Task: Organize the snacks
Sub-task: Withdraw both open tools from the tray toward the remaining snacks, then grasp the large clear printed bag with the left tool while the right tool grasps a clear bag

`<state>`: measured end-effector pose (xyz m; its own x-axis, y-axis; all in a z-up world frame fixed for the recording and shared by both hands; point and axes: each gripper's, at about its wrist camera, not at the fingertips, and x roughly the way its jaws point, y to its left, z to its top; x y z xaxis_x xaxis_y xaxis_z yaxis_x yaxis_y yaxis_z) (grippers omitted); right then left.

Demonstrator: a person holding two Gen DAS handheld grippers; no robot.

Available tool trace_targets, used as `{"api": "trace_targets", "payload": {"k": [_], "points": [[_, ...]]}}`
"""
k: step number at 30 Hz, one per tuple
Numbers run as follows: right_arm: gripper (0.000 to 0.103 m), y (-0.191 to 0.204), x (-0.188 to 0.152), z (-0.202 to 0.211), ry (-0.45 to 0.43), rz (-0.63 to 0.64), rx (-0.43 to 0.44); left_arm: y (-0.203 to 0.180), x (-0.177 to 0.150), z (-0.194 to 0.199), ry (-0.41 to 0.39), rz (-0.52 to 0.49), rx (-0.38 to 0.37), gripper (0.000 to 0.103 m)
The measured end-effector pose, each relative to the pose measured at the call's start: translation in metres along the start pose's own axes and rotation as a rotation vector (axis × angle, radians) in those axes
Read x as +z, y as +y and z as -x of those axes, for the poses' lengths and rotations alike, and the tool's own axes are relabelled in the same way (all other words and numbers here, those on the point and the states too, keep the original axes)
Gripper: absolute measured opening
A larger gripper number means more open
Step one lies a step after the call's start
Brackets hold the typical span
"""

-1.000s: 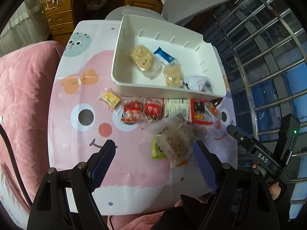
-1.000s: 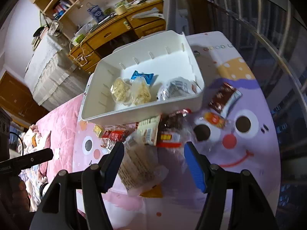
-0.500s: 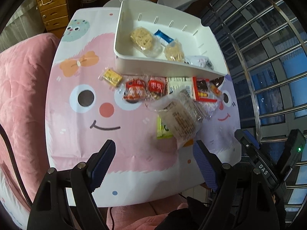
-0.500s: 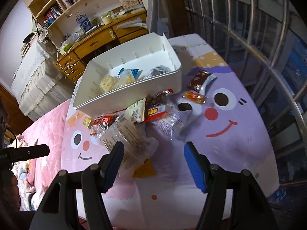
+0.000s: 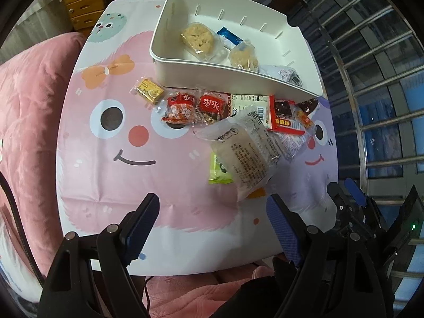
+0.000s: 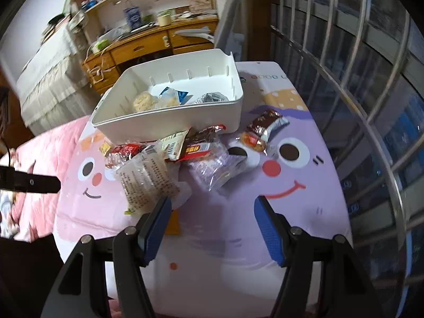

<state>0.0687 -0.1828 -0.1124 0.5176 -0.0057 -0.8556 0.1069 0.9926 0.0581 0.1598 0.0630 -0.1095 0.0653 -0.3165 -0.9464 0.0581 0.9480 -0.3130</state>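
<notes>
**Left wrist view: both grippers empty over the snack pile**

The left gripper (image 5: 212, 222) and right gripper (image 6: 212, 214) hung apart, holding nothing. The clear packet (image 5: 246, 156) lay atop the pile near the bin (image 5: 212, 71), its long axis running diagonally toward it. Crinkly film might slip, or a grab could drag neighbouring snacks along.

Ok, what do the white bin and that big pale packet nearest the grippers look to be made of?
The white bin looks like rigid moulded plastic with a smooth, slightly glossy finish; its walls are thick and have slots. The big pale packet looks like thin clear plastic film: it is crinkled, catches the light and is printed with text.
</notes>
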Motion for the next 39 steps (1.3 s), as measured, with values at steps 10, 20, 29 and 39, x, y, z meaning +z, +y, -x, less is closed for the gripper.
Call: {"api": "trace_targets", "payload": {"k": [10, 20, 29, 39], "points": [[0.065, -0.017, 0.024, -0.025, -0.002, 0.233, 0.057, -0.037, 0.011, -0.022, 0.012, 0.107, 0.055, 0.086], [0.065, -0.025, 0.034, -0.059, 0.015, 0.433, 0.184, -0.052, 0.026, -0.059, 0.047, 0.276, 0.117, 0.088], [0.065, -0.026, 0.024, -0.089, 0.037, 0.564, 0.249, -0.061, 0.039, -0.103, 0.138, 0.369, 0.163, 0.091], [0.066, -0.022, 0.028, -0.117, 0.042, 0.573, 0.281, -0.067, 0.057, -0.136, 0.186, 0.383, 0.217, 0.093]]}}
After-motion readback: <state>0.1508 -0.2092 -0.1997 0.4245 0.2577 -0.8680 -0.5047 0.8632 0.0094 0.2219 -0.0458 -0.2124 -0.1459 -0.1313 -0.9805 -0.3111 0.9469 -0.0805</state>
